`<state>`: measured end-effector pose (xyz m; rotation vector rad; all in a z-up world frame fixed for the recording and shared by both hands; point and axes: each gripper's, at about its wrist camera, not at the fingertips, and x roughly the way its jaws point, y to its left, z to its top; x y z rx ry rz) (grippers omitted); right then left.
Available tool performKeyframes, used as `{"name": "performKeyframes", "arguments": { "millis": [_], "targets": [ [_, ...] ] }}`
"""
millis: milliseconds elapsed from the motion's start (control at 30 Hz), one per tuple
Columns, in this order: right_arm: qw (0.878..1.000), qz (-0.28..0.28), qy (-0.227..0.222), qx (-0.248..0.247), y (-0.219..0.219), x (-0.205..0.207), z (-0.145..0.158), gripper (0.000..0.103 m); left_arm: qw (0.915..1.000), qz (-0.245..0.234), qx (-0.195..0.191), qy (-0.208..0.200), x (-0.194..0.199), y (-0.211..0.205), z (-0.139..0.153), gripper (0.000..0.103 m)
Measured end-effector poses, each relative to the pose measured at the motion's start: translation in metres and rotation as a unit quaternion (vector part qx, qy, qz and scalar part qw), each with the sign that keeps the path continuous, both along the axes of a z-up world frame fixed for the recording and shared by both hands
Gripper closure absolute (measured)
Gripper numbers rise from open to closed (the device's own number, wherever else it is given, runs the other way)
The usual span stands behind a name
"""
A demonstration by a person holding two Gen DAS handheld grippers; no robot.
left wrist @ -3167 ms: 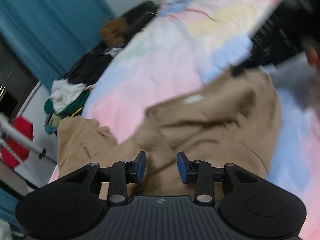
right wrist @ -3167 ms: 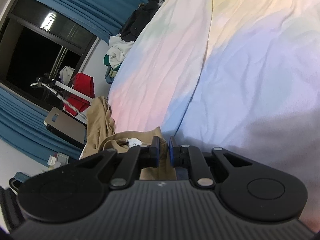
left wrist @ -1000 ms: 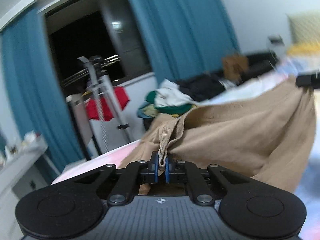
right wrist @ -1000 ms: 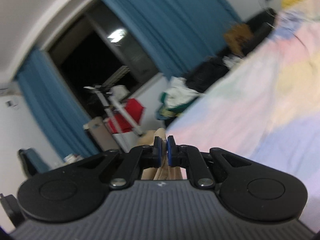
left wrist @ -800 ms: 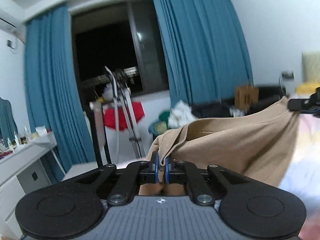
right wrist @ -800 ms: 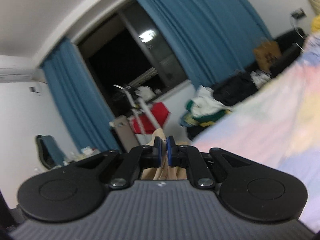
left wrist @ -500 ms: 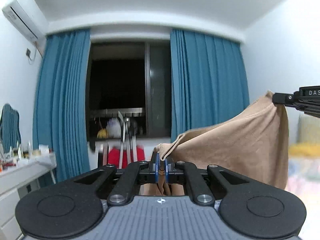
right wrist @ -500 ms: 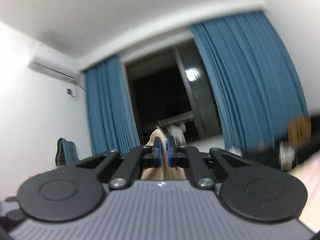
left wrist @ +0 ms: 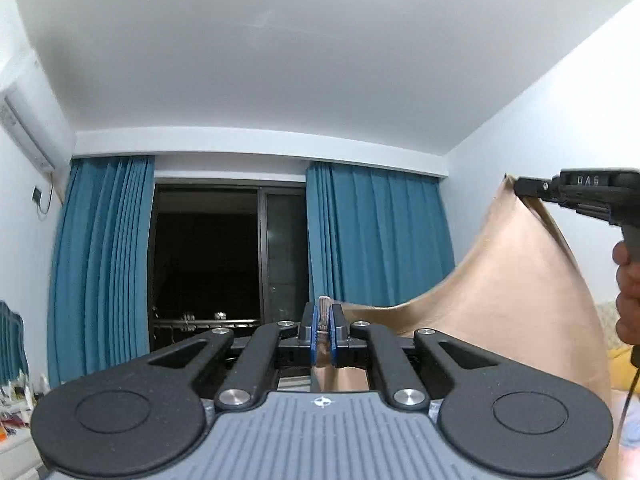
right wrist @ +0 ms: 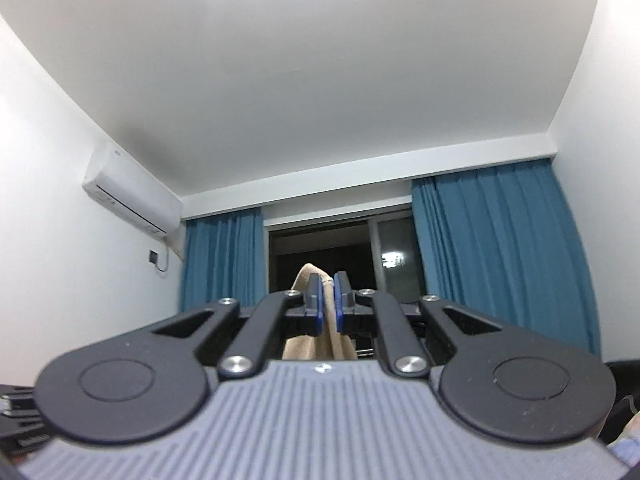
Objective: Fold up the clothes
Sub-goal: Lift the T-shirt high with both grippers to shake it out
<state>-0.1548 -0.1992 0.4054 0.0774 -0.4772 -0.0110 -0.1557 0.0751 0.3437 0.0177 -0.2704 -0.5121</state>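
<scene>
- Bedroom background: white ceiling [left wrist: 280, 60], blue curtains [left wrist: 380, 236] either side of a dark window [left wrist: 208, 256], air conditioner [right wrist: 132, 204] high on the left wall.
- Left gripper [left wrist: 323, 330] points slightly upward toward the window; jaws together, clamped on an edge of the tan garment [left wrist: 520, 300], a ribbed bit of fabric poking up between the blue pads.
- Tan garment hangs in the air, stretched between both grippers; in the left wrist view it rises from the left jaws up to a peak at the right side of the frame.
- Right gripper [left wrist: 520, 186] seen at that peak in the left wrist view, pinching the garment's top corner; a hand [left wrist: 628, 292] holds its handle at the frame edge.
- Right wrist view: right gripper [right wrist: 327, 304] tilted up at ceiling and window, jaws nearly together and clamped on a fold of the tan garment [right wrist: 308, 344], cloth dropping below the pads.
- Lower right corner of the left wrist view shows yellow and pale patches, probably bedding [left wrist: 620, 368]; too cropped to be sure.
</scene>
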Motion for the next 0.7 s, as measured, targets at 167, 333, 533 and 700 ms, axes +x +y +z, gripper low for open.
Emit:
{"name": "performKeyframes", "arguments": {
  "millis": [167, 333, 533, 700],
  "targets": [
    [0.998, -0.017, 0.054, -0.006, -0.003, 0.047, -0.022, 0.094, 0.9995, 0.007, -0.001, 0.031, 0.035, -0.001, -0.023, 0.097],
    [0.991, -0.037, 0.126, -0.006, -0.019, 0.144, -0.063, 0.094, 0.9958, 0.056, 0.015, 0.071, 0.133, -0.023, -0.066, 0.098],
    [0.976, -0.067, 0.207, -0.006, -0.037, 0.31, -0.128, 0.094, 0.9848, 0.131, 0.06, 0.097, 0.304, -0.056, -0.114, 0.098],
    [0.965, -0.073, 0.251, -0.021, -0.054, 0.459, -0.219, 0.094, 0.9706, 0.174, 0.096, 0.136, 0.477, -0.091, -0.2, 0.097]
  ]
}}
